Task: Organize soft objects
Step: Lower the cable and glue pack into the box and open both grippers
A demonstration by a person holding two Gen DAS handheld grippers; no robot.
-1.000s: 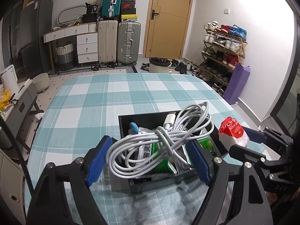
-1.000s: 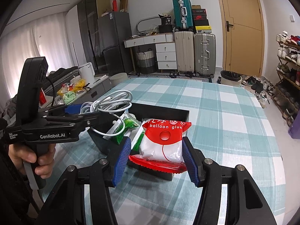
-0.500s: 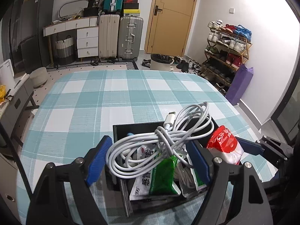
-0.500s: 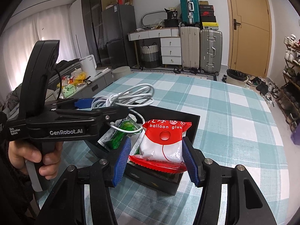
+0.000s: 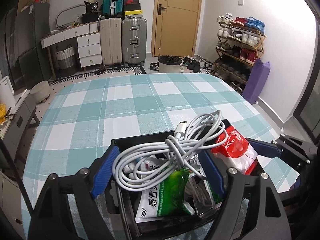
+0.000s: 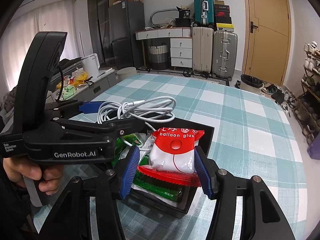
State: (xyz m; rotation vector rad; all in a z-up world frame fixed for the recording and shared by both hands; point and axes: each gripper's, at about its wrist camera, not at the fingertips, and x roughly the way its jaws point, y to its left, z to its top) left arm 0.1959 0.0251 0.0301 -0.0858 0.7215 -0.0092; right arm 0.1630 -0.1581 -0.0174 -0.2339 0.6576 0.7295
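Here the right gripper (image 6: 166,170) clamps a "balloon glue" packet (image 6: 173,154); the "GenRobot.AI" left gripper (image 5: 158,172) clamps a white cable (image 5: 170,154).

A woven checked tablecloth (image 5: 128,108), matt and faintly ribbed, carries a smooth black plastic tray (image 6: 208,132). Above it hang a coiled white cable (image 5: 170,154) in satin rubbery sheath and a glossy red-and-white foil packet (image 6: 176,152). Shiny green plastic sachets (image 5: 172,192) crinkle inside. Ridged blue pads (image 6: 130,172) line matt black grippers.

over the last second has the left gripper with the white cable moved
Yes. The left gripper, holding the cable, moved in over the black tray, toward its far wall.
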